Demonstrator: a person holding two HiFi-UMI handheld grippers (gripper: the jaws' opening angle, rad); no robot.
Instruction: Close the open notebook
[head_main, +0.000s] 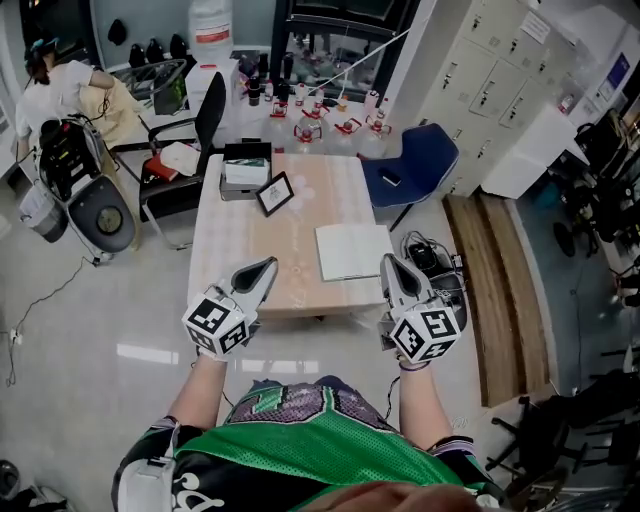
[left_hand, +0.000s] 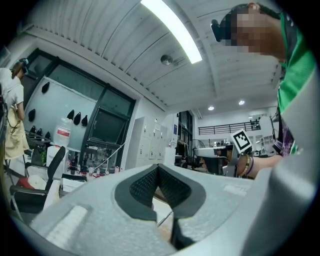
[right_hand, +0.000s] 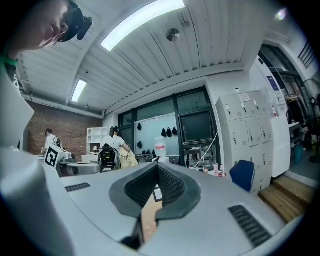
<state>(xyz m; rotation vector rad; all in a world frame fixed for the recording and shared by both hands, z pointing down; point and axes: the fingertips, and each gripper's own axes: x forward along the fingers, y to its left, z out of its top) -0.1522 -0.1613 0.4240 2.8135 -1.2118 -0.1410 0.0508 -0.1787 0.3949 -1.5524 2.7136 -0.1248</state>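
The left claw (head_main: 268, 264) and right claw (head_main: 389, 261) are pinched together and empty at the bench's (head_main: 240, 240) near edge. Unopened, they could shove the notebook (head_main: 352, 250) instead of catching its cover.

Head view steeply down over table (head_main: 250, 250), both gripper views level, sharing lockers (right_hand: 250, 132)

White pages on the notebook (head_main: 352, 250); the table (head_main: 240, 250) is a pale, pinkish wood grain. The left gripper (head_main: 268, 266) and right gripper (head_main: 390, 262) are light grey, their cubes patterned with black-and-white squares. A blue chair (head_main: 415, 165), and a green jersey (head_main: 330, 450) with purple-and-black print.
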